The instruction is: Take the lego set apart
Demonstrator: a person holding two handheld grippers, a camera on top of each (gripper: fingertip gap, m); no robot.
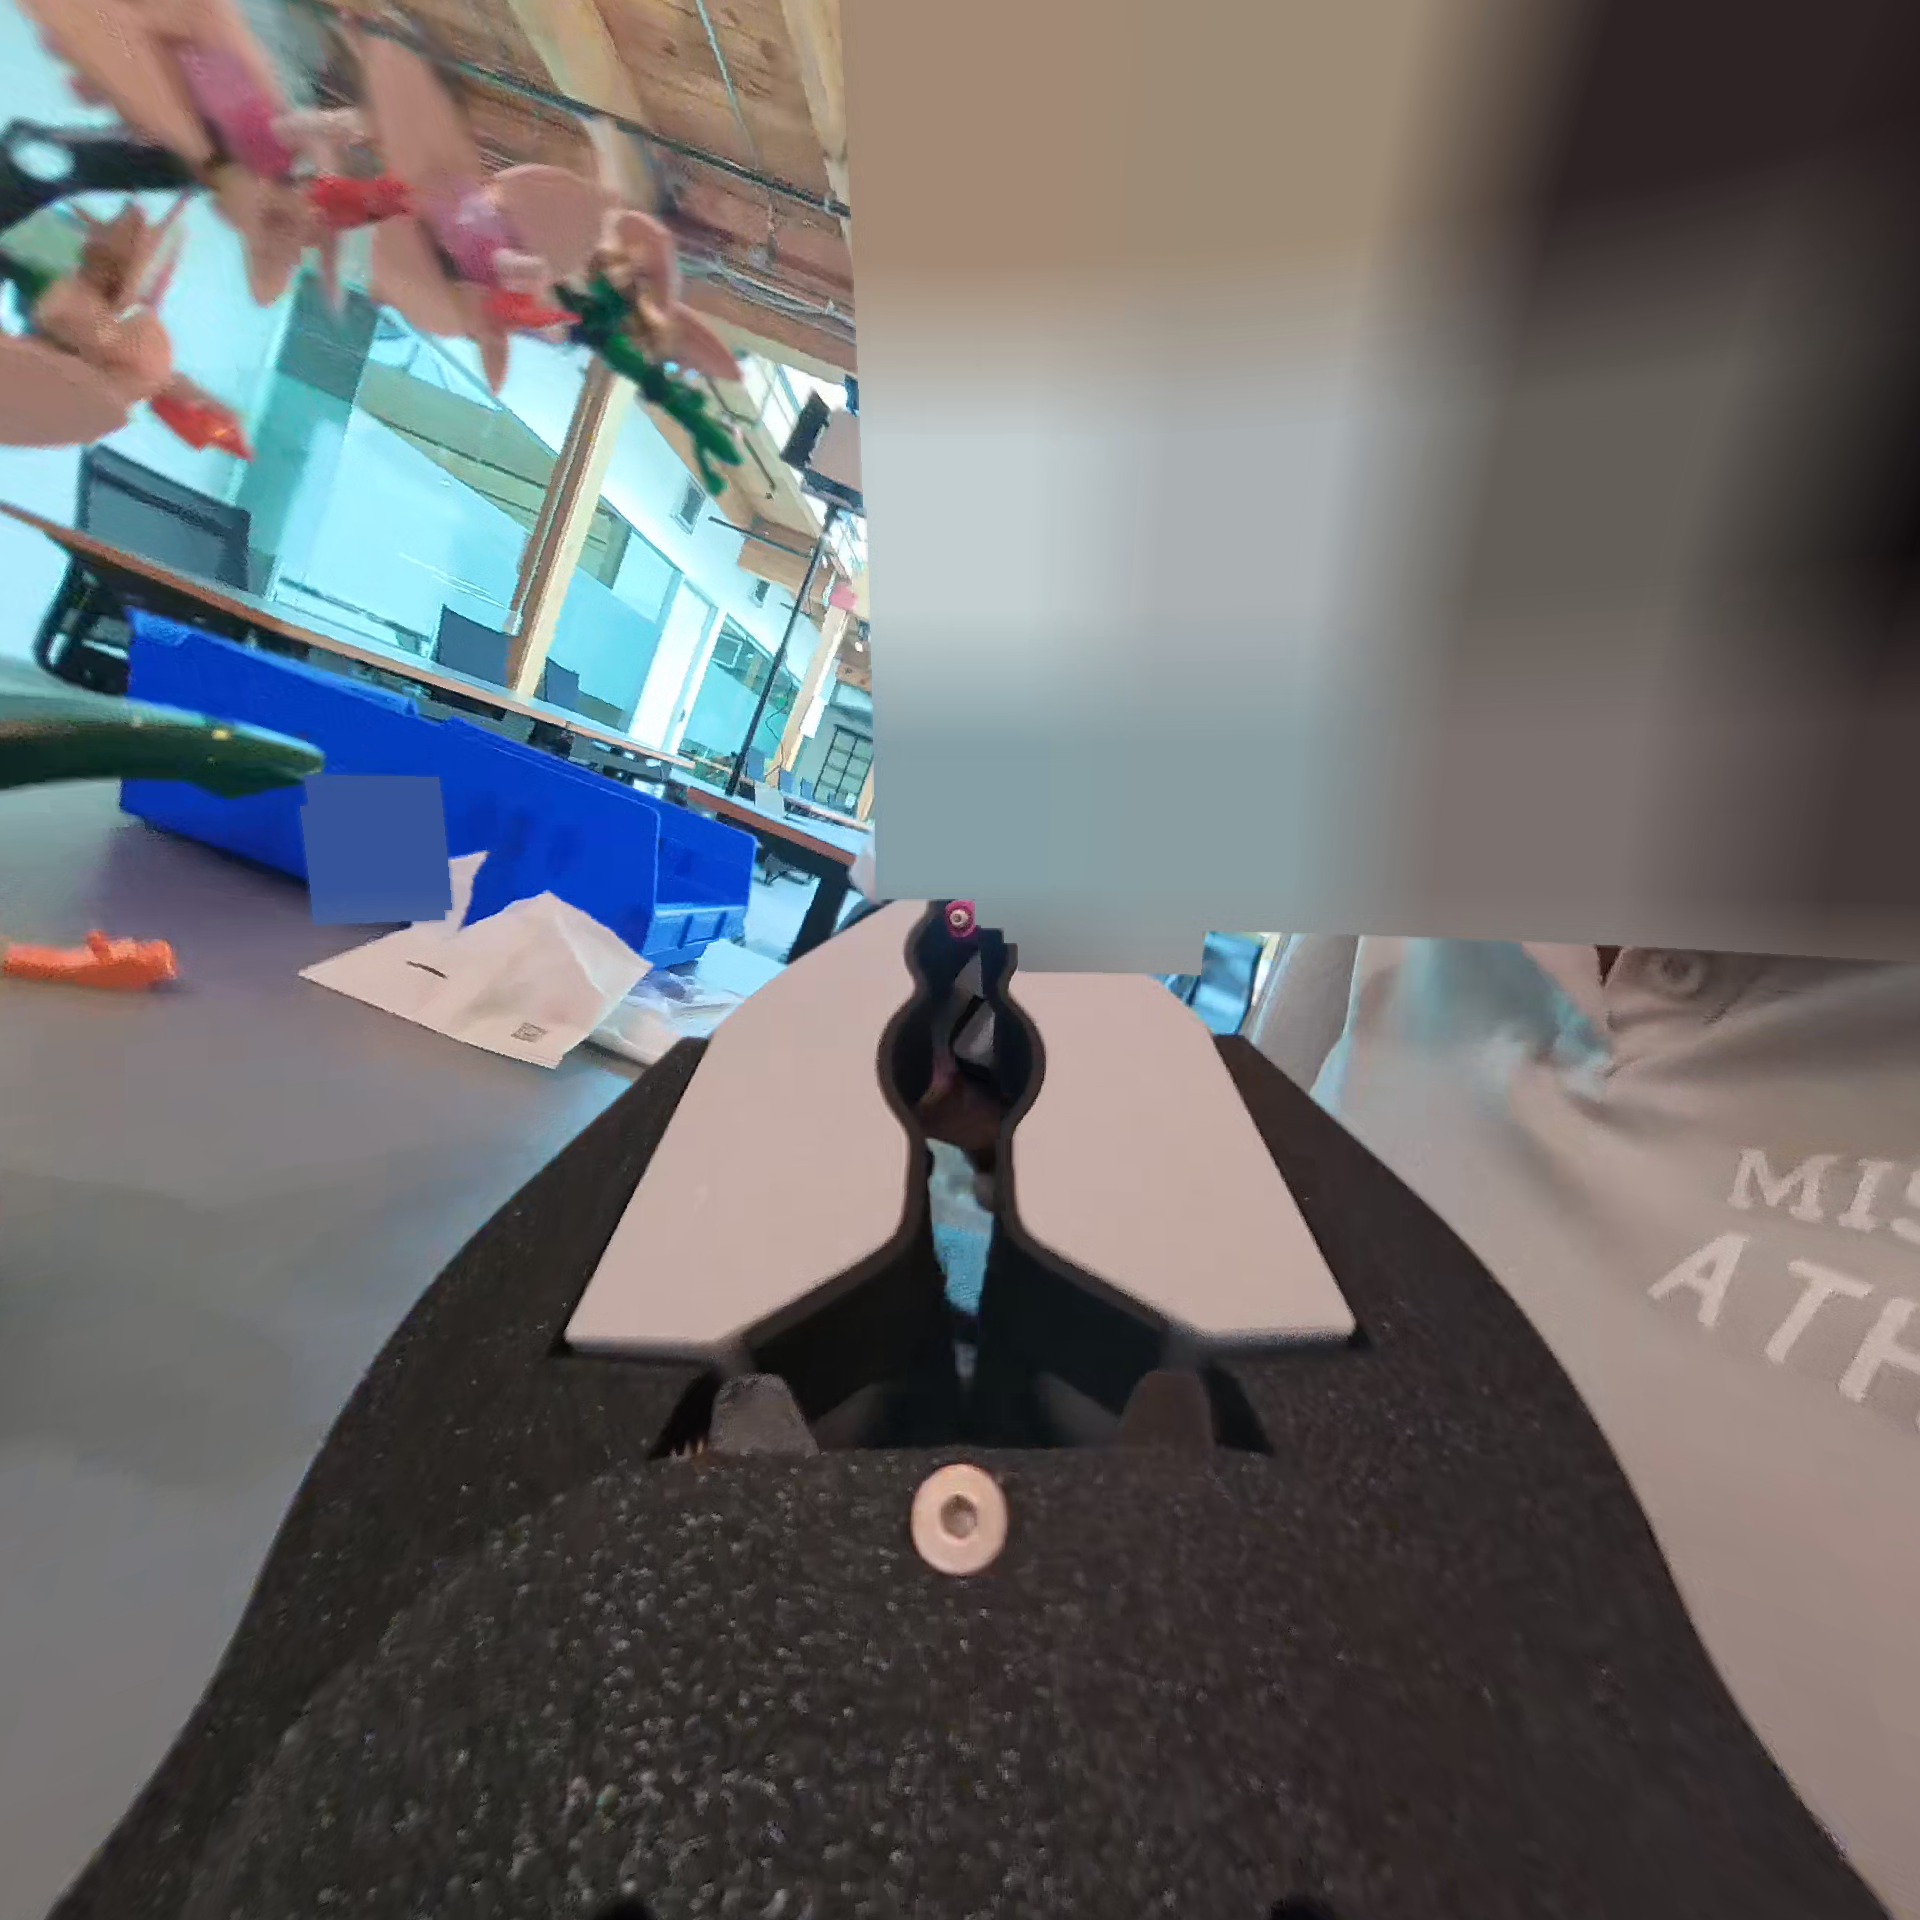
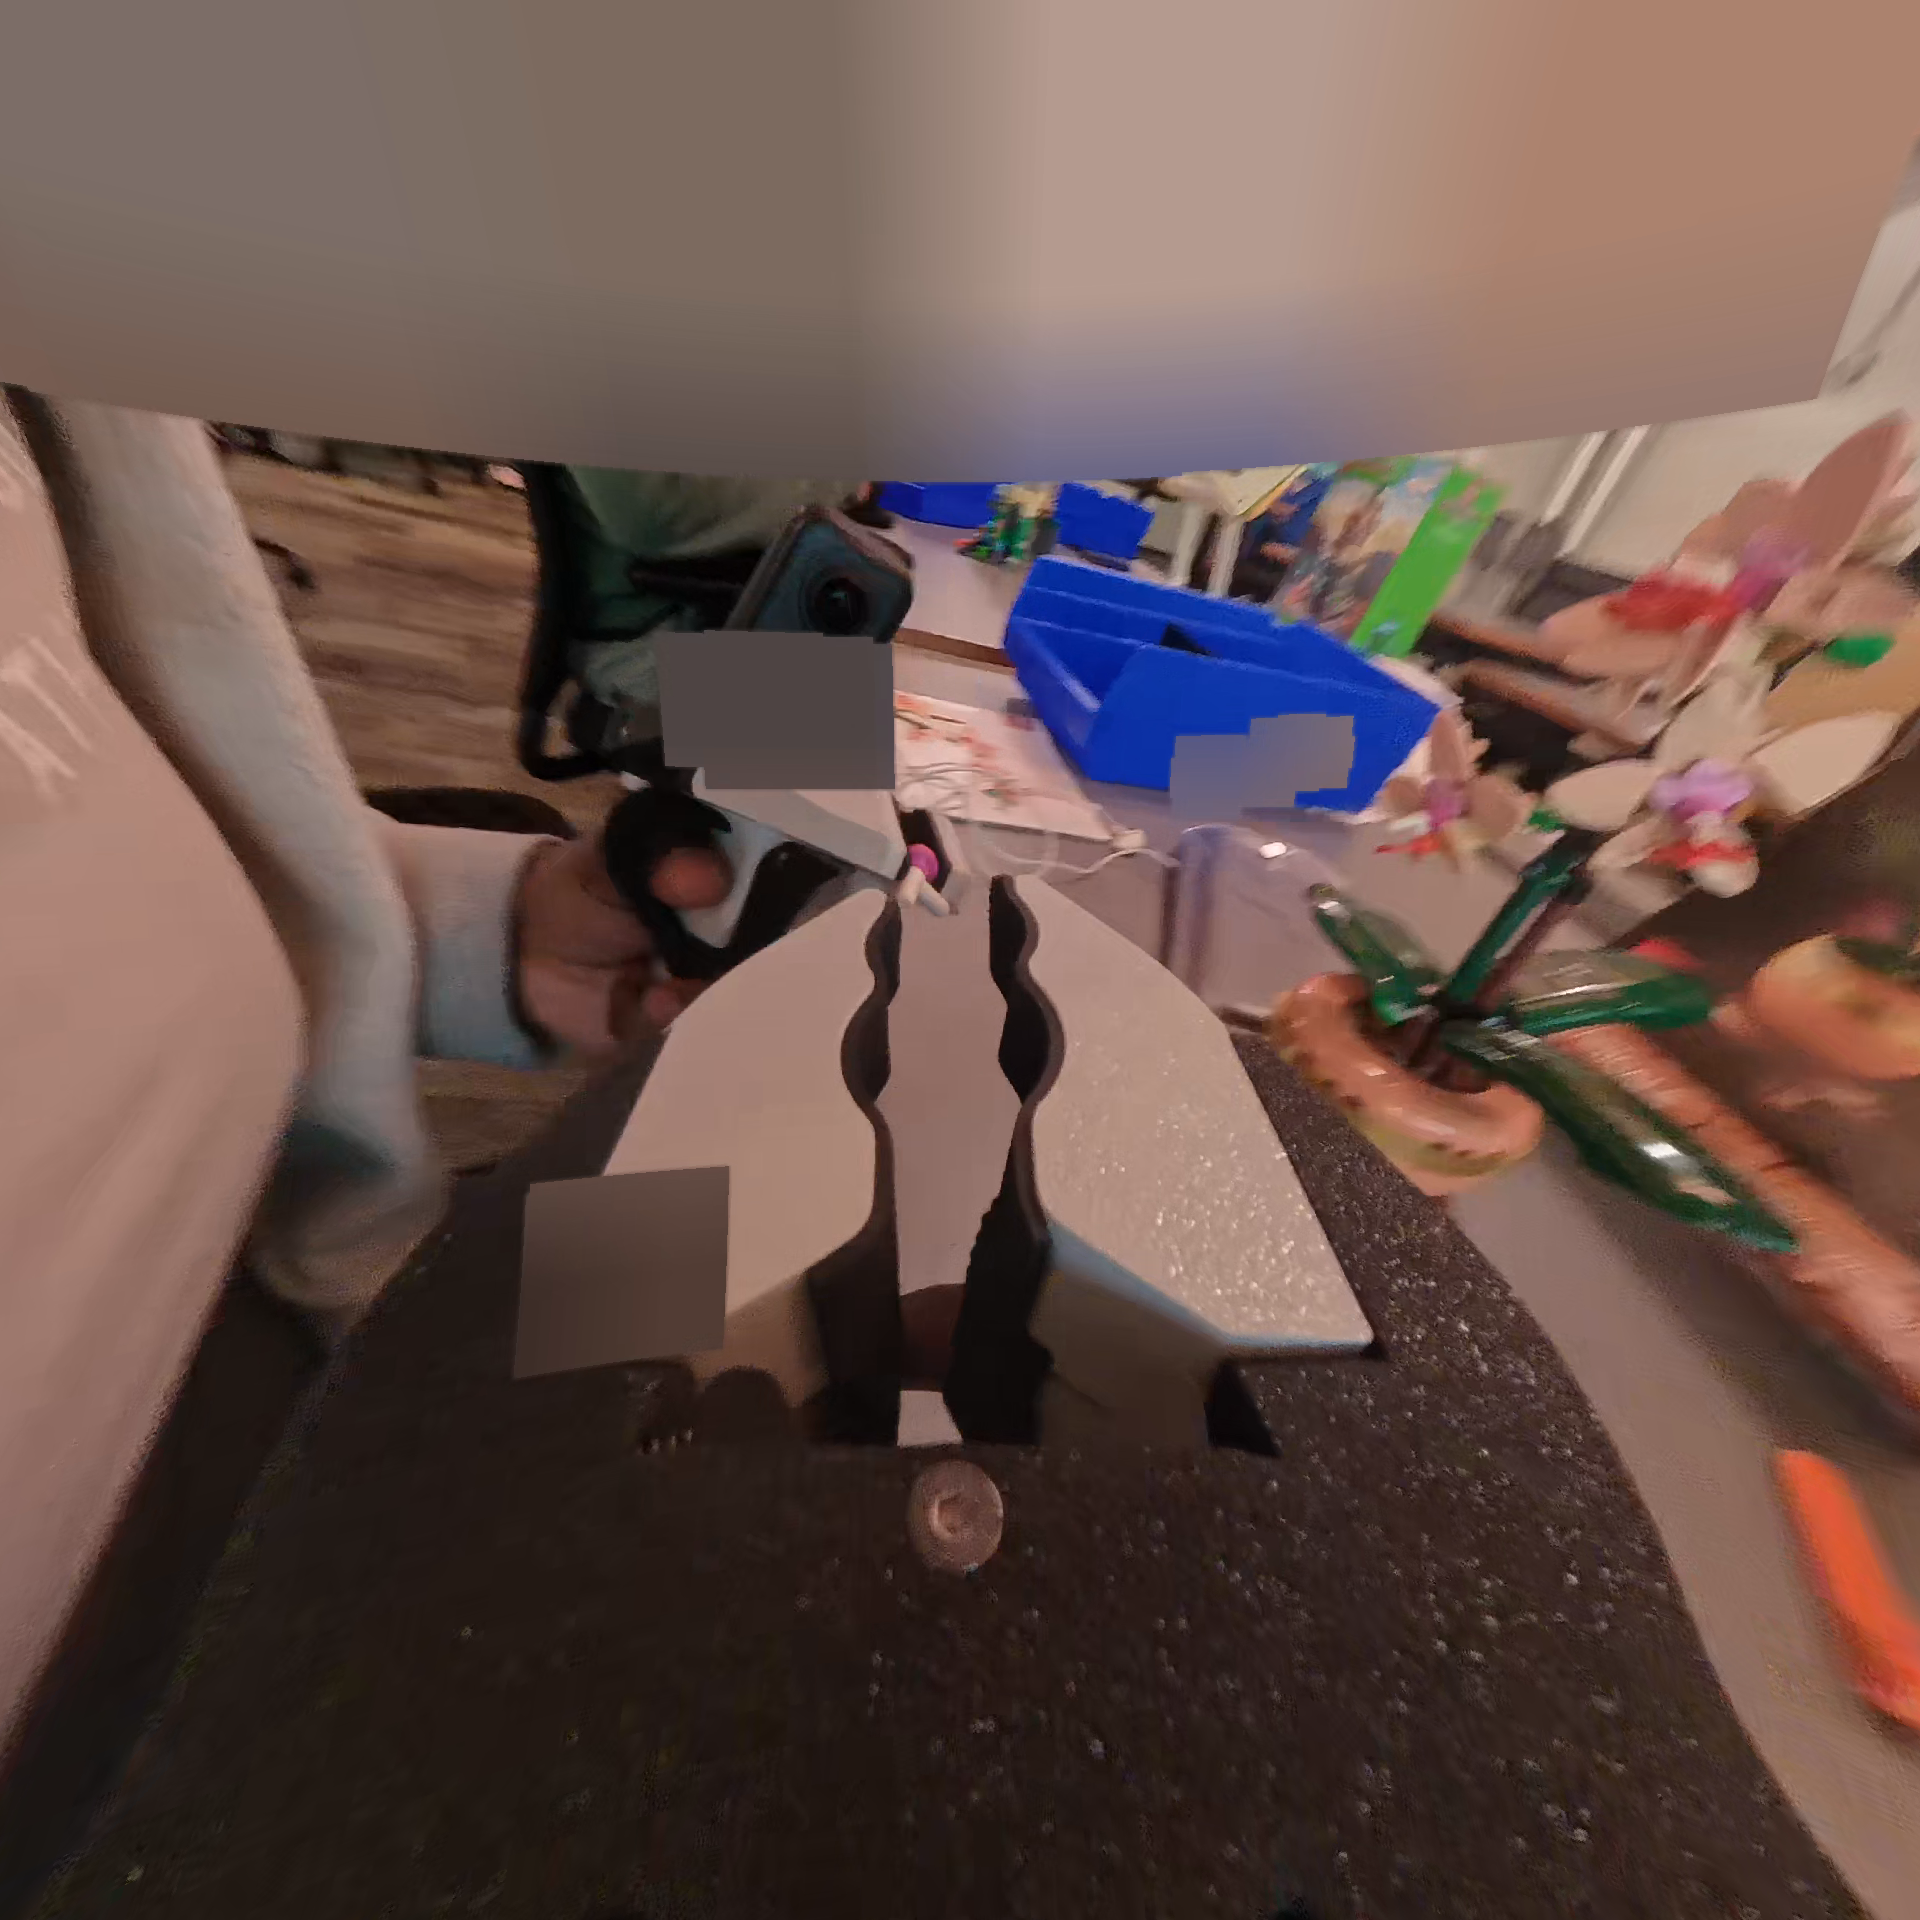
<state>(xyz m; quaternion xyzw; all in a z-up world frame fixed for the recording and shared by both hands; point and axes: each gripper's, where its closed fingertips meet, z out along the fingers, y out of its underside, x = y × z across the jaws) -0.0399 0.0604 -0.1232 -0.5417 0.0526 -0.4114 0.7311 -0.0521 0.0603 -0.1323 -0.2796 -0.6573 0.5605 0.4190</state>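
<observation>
The lego set is a pink and white orchid in a tan pot [image 2: 1403, 1091] with green leaves, at the right of the right wrist view. Its blurred flowers [image 1: 416, 229] fill the upper left of the left wrist view. My left gripper [image 1: 958, 935] is shut on a small pink and white lego piece [image 1: 958, 920], held in the air away from the plant. In the right wrist view this left gripper [image 2: 914, 852] is held by a hand, and the piece [image 2: 923, 873] sits at its tip. My right gripper [image 2: 945, 899] is open, with its tips right beside that piece.
A blue bin [image 1: 468, 769] [image 2: 1195, 675] stands on the grey table behind. An orange lego tool [image 1: 94, 961] [image 2: 1849, 1590] lies on the table. A white paper bag [image 1: 488, 977], booklets [image 2: 977, 748] and lego boxes [image 2: 1371, 551] are farther back. A person's pale sweater [image 1: 1662, 1247] is close by.
</observation>
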